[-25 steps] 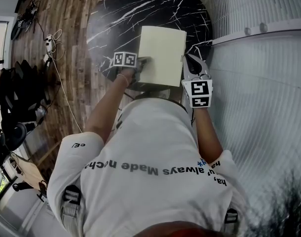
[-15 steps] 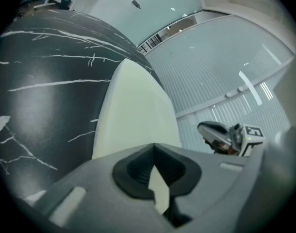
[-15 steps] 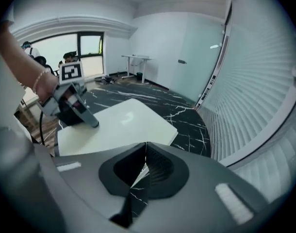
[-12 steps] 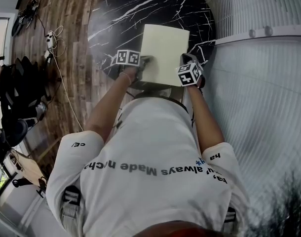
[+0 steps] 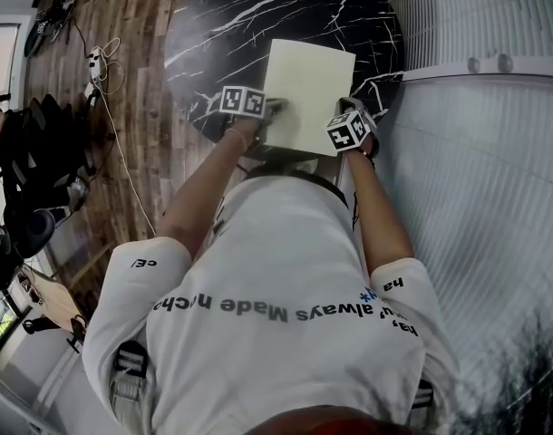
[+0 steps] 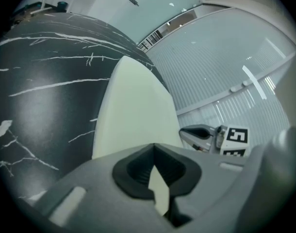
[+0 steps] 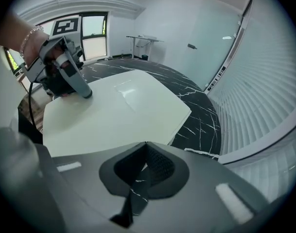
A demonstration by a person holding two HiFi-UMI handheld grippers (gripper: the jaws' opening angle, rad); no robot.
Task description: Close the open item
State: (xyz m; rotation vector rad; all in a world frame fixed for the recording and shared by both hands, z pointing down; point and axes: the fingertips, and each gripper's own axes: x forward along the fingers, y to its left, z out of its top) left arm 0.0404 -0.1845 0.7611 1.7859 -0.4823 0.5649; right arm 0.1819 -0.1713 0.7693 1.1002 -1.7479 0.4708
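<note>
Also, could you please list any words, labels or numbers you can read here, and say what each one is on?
"always Made": on the person's white shirt; the words either side are creased or cut off, unreadable.
Small mark on the sleeve: too small to read.
Left marker cube and right marker cube: black-and-white patterns, no words.
Cream cover: no print.

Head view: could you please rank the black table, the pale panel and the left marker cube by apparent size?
Largest: black table
Middle: pale panel
Smallest: left marker cube
The gaps are clear; none look alike.
</note>
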